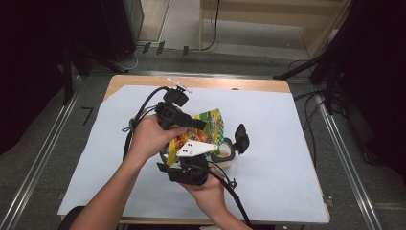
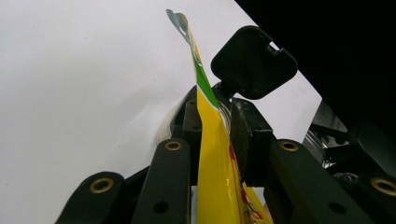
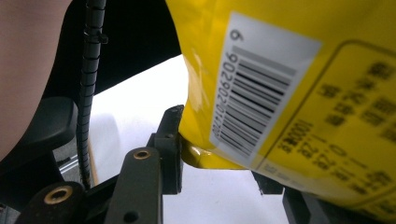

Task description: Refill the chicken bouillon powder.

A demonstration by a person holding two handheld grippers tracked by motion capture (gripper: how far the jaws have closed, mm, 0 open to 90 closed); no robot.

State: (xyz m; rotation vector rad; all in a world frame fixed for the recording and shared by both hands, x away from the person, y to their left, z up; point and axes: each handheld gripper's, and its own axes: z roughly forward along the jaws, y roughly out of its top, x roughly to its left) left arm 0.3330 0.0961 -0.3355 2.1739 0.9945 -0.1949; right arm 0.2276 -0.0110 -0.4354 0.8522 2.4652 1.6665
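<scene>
Pouring looks to be the step in hand: both grippers clamp a yellow snack bag (image 1: pixel 210 125) above a small open jar (image 1: pixel 224 154); the left gripper (image 2: pixel 215 133) pinches its top edge, the right gripper (image 3: pixel 219 154) its bottom corner; next, probably tilting the mouth over the jar. White paper (image 1: pixel 287 143) covers the wooden table (image 1: pixel 230 82); dark stands around.

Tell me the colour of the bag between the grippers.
The bag is mainly yellow, with green and red print; the right gripper view shows it best.

The yellow bag (image 3: pixel 289 93) bears a white barcode label (image 3: pixel 261 88) reading 6 902902…; other print is blurred.
</scene>
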